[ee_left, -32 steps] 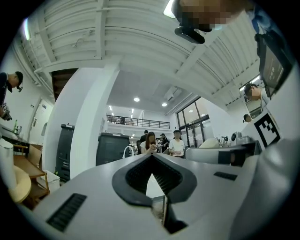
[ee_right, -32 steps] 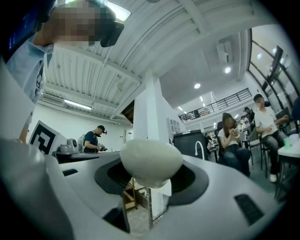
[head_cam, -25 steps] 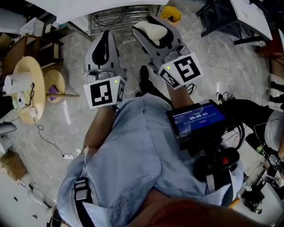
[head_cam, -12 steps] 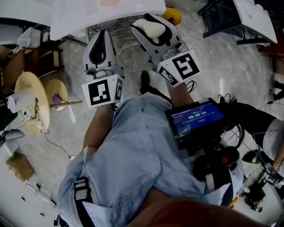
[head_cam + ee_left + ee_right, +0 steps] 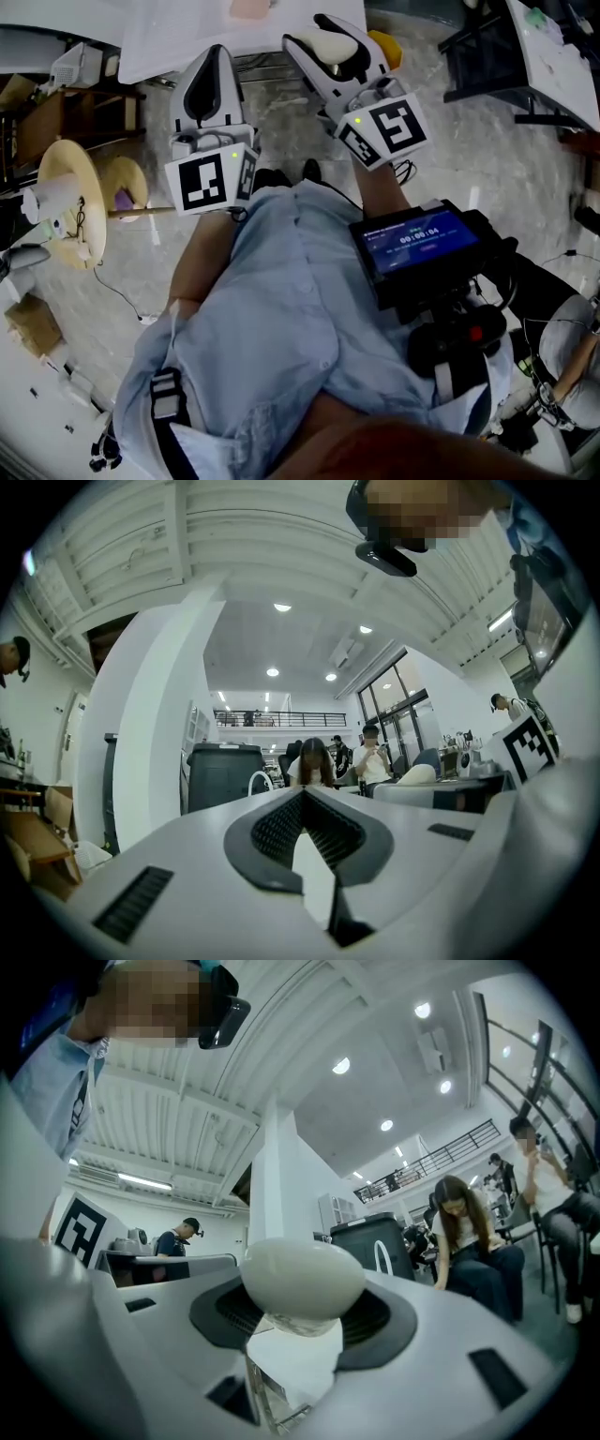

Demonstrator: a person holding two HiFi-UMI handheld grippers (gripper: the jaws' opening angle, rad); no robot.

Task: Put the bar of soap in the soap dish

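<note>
Holding the bar of soap (image 5: 302, 1279) in the right gripper (image 5: 339, 52), we have the jaws clamped on it, and its longer side runs from one jaw to the other. The left gripper (image 5: 208, 89) sits just beside it at 9 o'clock, jaws pressed together with nothing between them. Both grippers point toward 12 o'clock, where the edge of a white table (image 5: 187, 37) crosses the top of the head view. A pale pinkish thing (image 5: 251, 7) lies on that table at about 11 o'clock from the soap. We cannot tell whether it is the soap dish, and no view shows a dish plainly. In our judgement the right gripper's reach runs forward and slightly left.
</note>
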